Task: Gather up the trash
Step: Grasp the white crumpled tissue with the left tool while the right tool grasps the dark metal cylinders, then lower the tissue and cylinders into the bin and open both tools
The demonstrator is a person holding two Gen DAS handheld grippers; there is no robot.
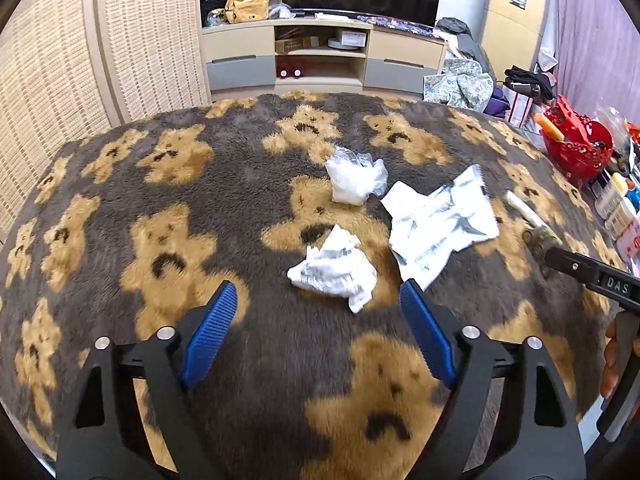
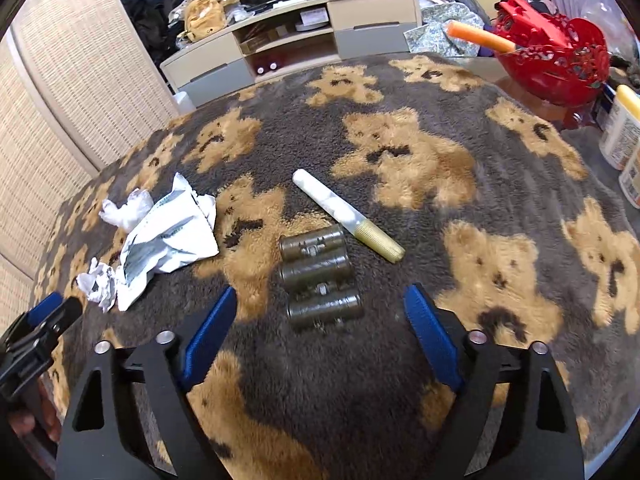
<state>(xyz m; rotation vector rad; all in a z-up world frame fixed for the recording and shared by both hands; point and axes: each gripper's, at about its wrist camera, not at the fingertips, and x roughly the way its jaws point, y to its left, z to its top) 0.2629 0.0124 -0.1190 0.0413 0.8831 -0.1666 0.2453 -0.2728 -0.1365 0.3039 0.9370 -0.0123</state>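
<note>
A: What lies before my left gripper (image 1: 316, 292), reading left to right?

B: Its blue-padded jaws stand wide and hold nothing. Just beyond them, at centre frame, sits one crumpled white paper ball (image 1: 334, 266); above it, one clear plastic bag wad (image 1: 354, 180); to the right, one flattened white-and-silver foil wrapper (image 1: 438, 220). All three lie on the grey bear-patterned fleece blanket (image 1: 120, 208). The paper ball lies straight ahead, between the line of the jaws, nearer this hand than the other.

A: And my right gripper (image 2: 318, 296)?

B: Also spread wide, empty. Directly ahead at lower centre is one dark olive cluster of three joined cylinders (image 2: 318, 274), their long axes running across the frame, stacked away from me. Touching or just beside its upper right lies one white tube with a ribbed tan cap (image 2: 346, 214), its long axis slanting from upper left to lower right. One red openwork basket (image 2: 556, 60) stands at upper right.

A: Nothing collected?

B: I judge not yet.
</note>
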